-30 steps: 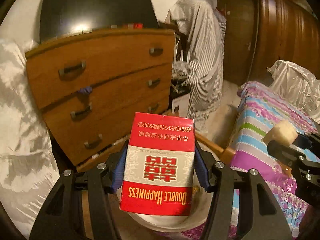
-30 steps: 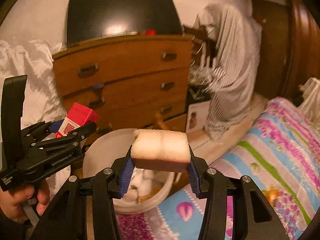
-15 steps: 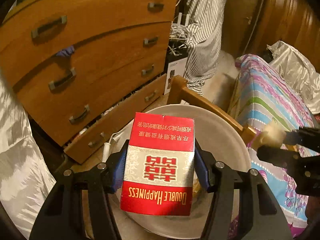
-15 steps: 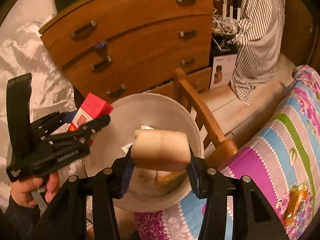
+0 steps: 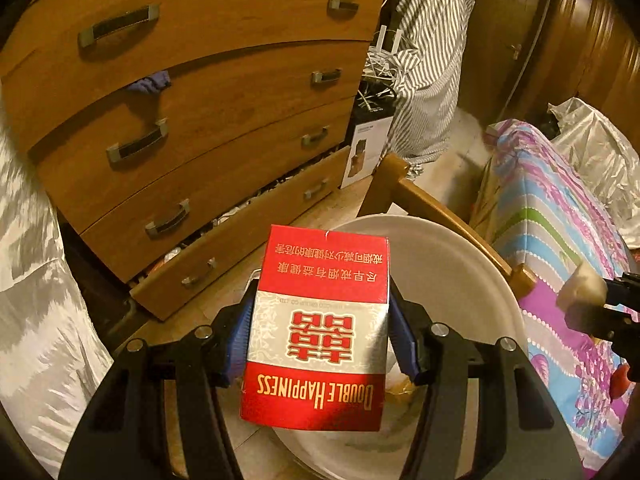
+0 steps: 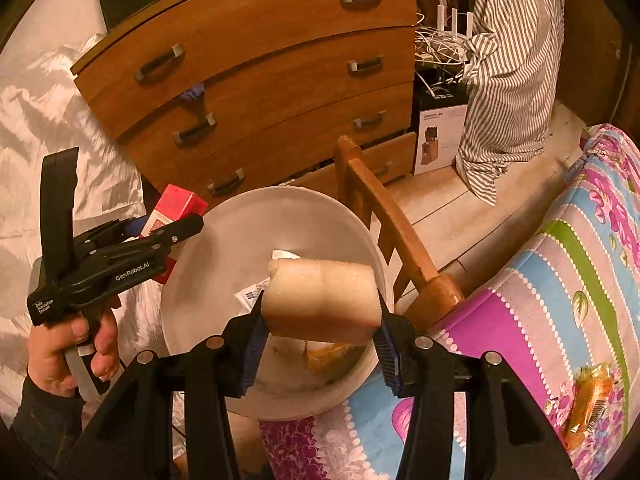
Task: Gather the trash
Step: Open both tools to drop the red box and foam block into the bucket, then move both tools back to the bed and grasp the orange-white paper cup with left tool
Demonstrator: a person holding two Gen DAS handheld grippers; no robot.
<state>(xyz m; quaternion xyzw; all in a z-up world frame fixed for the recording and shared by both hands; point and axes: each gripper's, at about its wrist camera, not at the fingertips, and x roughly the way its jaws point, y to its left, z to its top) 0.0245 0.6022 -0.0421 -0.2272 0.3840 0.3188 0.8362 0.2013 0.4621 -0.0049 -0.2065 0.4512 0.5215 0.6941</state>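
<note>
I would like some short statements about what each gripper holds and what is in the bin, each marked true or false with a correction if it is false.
1. The left gripper is shut on a red and silver cigarette pack. True.
2. The right gripper has empty jaws. False: it is shut on a pale foam sponge.
3. The white bin already holds some rubbish. True: paper and an orange wrapper lie inside.
4. All drawers of the wooden dresser are fully closed. False: the bottom drawer stands ajar.
5. An orange wrapper lies on the flowered bedcover. True.
</note>
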